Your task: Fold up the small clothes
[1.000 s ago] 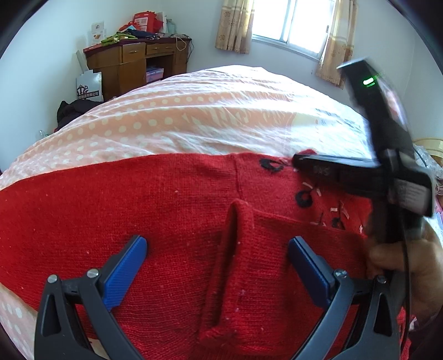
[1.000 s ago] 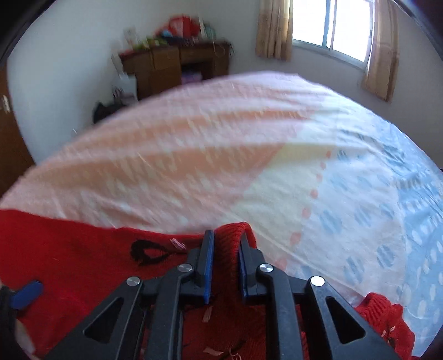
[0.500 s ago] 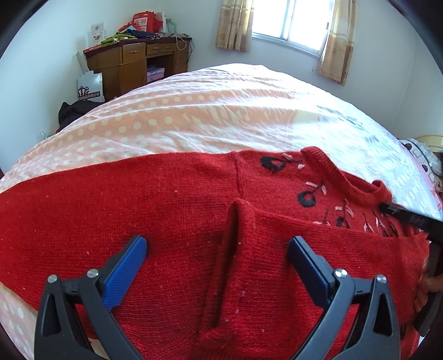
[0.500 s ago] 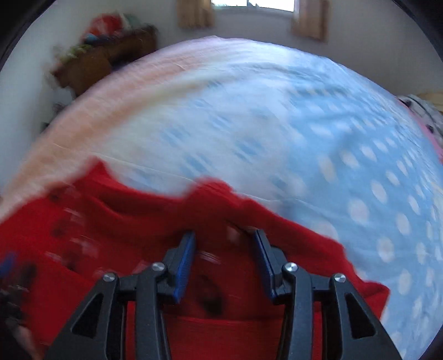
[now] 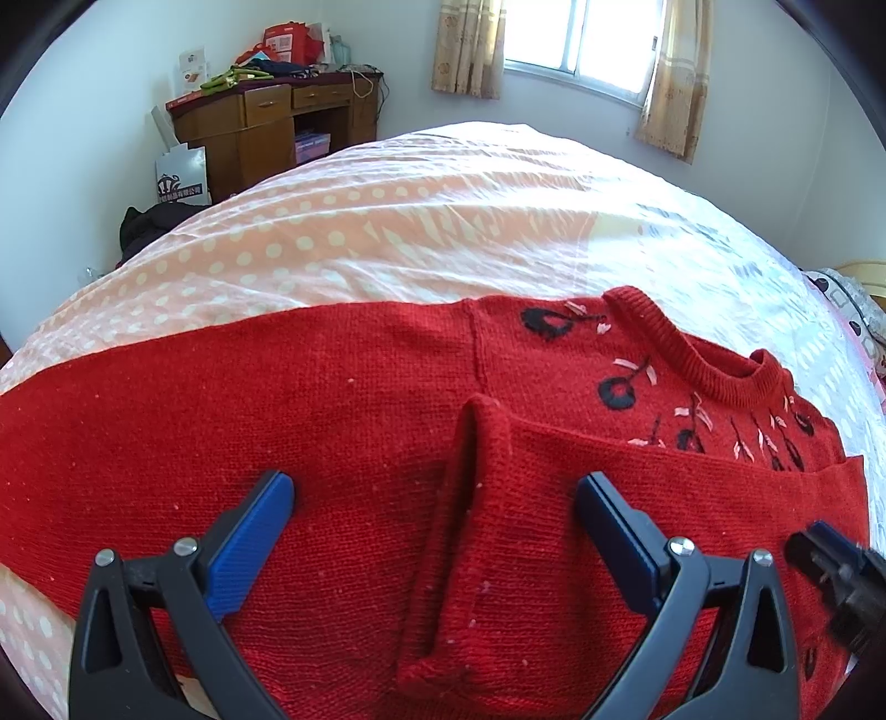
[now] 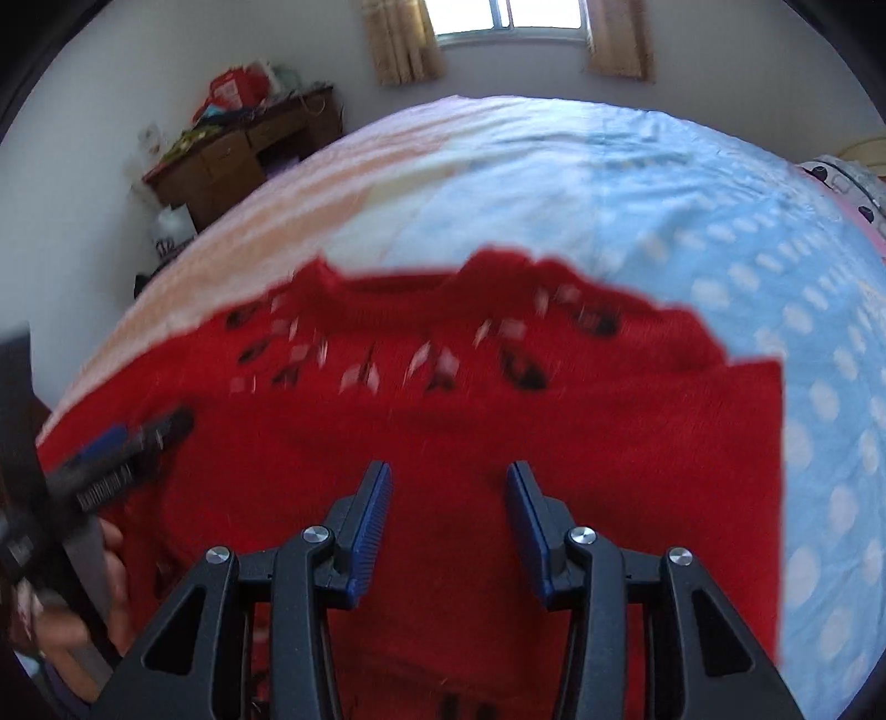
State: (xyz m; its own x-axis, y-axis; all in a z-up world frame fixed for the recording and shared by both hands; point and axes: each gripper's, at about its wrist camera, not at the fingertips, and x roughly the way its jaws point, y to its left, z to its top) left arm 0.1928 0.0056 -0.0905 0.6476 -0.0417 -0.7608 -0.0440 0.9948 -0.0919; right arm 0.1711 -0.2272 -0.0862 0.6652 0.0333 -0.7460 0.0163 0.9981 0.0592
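A red knitted sweater (image 5: pixel 360 421) with black and pink embroidery near its collar (image 5: pixel 686 360) lies flat on the bed. One sleeve (image 5: pixel 476 543) is folded across its body. My left gripper (image 5: pixel 437 526) is open and empty, its jaws either side of that folded sleeve, just above it. My right gripper (image 6: pixel 448 515) is open and empty over the sweater (image 6: pixel 554 421) below the collar; that view is blurred. The right gripper also shows at the lower right of the left wrist view (image 5: pixel 830 570). The left gripper shows at the left of the right wrist view (image 6: pixel 122 448).
The bed sheet (image 5: pixel 387 221) is polka-dotted, peach on the left and pale blue (image 6: pixel 720 232) on the right. A wooden desk (image 5: pixel 260 127) with clutter stands at the far wall, a bag (image 5: pixel 183 177) beside it. A window with curtains (image 5: pixel 576 50) is behind the bed.
My right gripper let go of the sweater's collar, opened, and swung down to the near right over the sweater's body. The left gripper has stayed still and open.
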